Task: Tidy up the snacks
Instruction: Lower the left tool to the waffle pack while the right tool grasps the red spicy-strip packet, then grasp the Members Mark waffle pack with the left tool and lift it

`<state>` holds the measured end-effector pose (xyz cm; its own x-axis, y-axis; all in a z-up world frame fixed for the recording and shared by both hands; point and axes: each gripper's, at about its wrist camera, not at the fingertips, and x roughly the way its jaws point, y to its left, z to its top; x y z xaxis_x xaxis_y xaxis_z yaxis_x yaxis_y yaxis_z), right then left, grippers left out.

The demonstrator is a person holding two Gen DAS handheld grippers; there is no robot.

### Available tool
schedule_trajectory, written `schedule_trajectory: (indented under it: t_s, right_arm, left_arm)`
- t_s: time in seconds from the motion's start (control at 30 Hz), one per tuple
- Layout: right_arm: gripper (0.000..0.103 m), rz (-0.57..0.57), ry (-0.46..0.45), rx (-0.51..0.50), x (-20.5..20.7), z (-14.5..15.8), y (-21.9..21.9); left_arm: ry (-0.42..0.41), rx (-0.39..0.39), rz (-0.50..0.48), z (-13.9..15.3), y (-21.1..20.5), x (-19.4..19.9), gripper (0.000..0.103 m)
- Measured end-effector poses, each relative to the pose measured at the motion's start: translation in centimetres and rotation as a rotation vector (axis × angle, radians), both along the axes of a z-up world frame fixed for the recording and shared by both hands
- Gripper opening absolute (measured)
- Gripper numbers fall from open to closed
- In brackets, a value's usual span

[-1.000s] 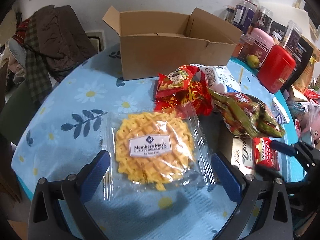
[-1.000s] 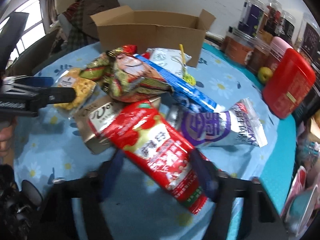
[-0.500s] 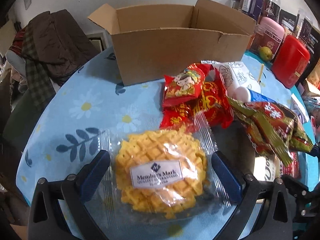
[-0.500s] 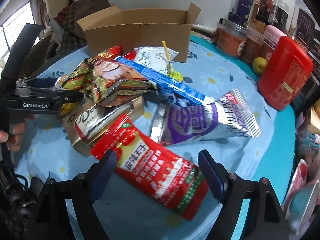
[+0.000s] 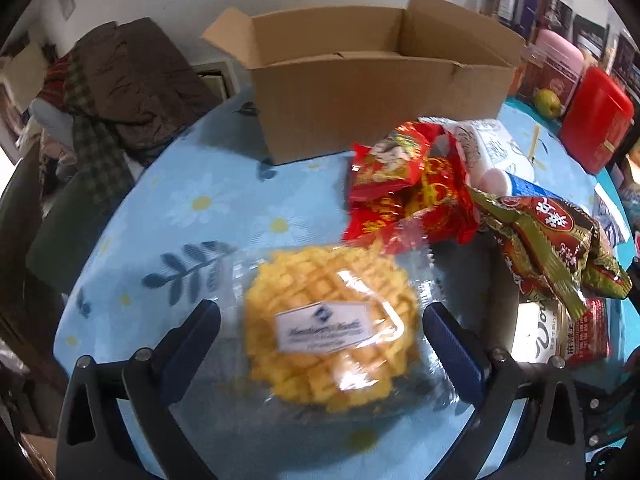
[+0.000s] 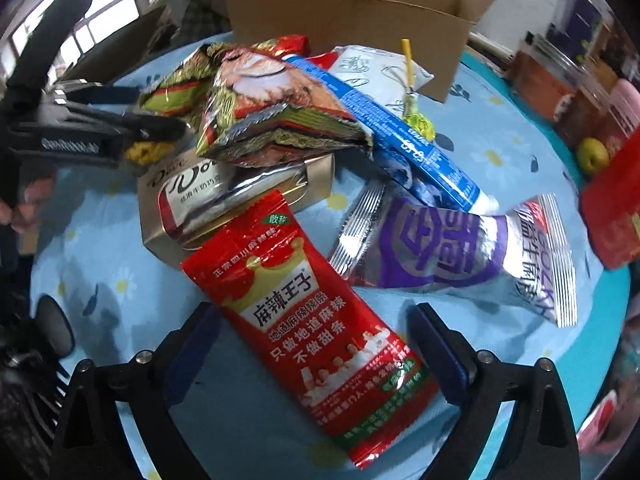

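Tabletop (image 5: 168,216): round, light-blue daisy cloth; white wall behind, clothes heap at far left.

Cardboard box (image 5: 376,80): open-topped, flaps up, at tabletop's back edge.

Waffle pack (image 5: 332,332): clear wrap, round yellow waffle, white label; lies flat w/ no clear long axis, label reading across the view. Label text too blurred to read.

Left gripper (image 5: 320,336): fingers spread wide, one each side of waffle pack, not pressing it.

Red spicy-strip pouch (image 6: 308,320): long axis runs diagonal, top end twd the snack pile at upper left, bottom end twd lower right. Top end lies on the gold box (image 6: 236,200).

Right gripper (image 6: 316,340): fingers apart, straddling the pouch, nothing clamped.

Snack pile, centre: green-red packs (image 6: 276,116), blue tube (image 6: 400,136), silver-purple bag (image 6: 452,252), red packs (image 5: 404,184).

Hard to see: jars and red container (image 5: 596,120) at right edge, partly cut off; gold box mostly covered by packs.
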<state>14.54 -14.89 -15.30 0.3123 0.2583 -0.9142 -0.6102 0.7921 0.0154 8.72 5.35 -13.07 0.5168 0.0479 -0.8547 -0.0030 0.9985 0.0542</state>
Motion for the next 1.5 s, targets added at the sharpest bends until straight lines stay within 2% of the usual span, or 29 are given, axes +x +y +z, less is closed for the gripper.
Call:
schedule_trajectory:
  t_s: [0.03,0.1,0.17,0.23,0.4,0.5,0.6,0.9,1.03,1.27,1.37,1.4,1.43,1.47,1.5]
  right_arm:
    - [0.098,-0.003,-0.005,-0.003,0.0,-0.1,0.1]
    - [0.091,-0.014,-0.011,0.007,-0.1,-0.2,0.3]
    - [0.059,-0.020,-0.022,0.025,-0.6,0.3,0.5]
    - [0.052,-0.046,-0.021,0.027,-1.0,0.5,0.7]
    - [0.044,-0.180,-0.015,0.104,-2.6,1.2,-0.4]
    - [0.039,-0.289,-0.050,0.116,-3.7,1.6,-0.5]
    - [0.031,-0.329,-0.061,0.126,-4.5,1.9,-0.4]
    - [0.033,-0.357,-0.022,0.151,-4.1,1.7,-0.4]
    - [0.057,-0.348,-0.007,0.151,-2.0,1.1,-0.7]
    - [0.074,-0.296,-0.035,0.085,-2.9,0.6,1.0]
    - [0.074,-0.283,-0.064,0.048,-3.2,0.4,1.5]
    - [0.074,-0.278,-0.072,0.039,-3.4,0.4,1.7]
    - [0.070,-0.274,-0.079,0.037,-3.6,0.4,1.7]
    - [0.057,-0.273,-0.086,0.041,-3.7,0.5,1.7]
    - [0.051,-0.275,-0.096,0.042,-3.8,0.6,1.6]
  left_arm:
    - [-0.009,0.001,0.015,0.2,0.2,-0.3,0.103]
    - [-0.023,-0.005,0.035,0.5,0.8,-0.8,0.103]
    - [-0.025,-0.021,0.042,0.5,1.1,-1.0,0.103]
    - [-0.019,-0.075,0.038,0.5,1.3,-1.0,0.103]
    - [0.004,-0.175,0.043,0.2,2.2,-1.1,0.103]
    - [0.009,-0.223,0.049,-0.2,2.7,-0.9,0.103]
    - [0.032,-0.257,0.039,-0.9,3.0,0.0,0.103]
    - [0.037,-0.208,0.009,-2.0,2.1,1.2,0.103]
    - [0.011,-0.190,0.006,-2.3,1.7,1.5,0.103]
    - [-0.016,-0.134,-0.019,-2.6,0.9,1.4,0.103]
    - [-0.012,-0.134,-0.034,-2.6,1.0,1.3,0.102]
    - [-0.016,-0.132,-0.038,-2.5,1.1,1.2,0.095]
    - [-0.025,-0.129,-0.040,-2.3,1.1,0.9,0.090]
    - [-0.035,-0.130,-0.047,-2.1,1.1,0.7,0.080]
    - [-0.039,-0.149,-0.056,-2.0,1.0,0.4,0.074]
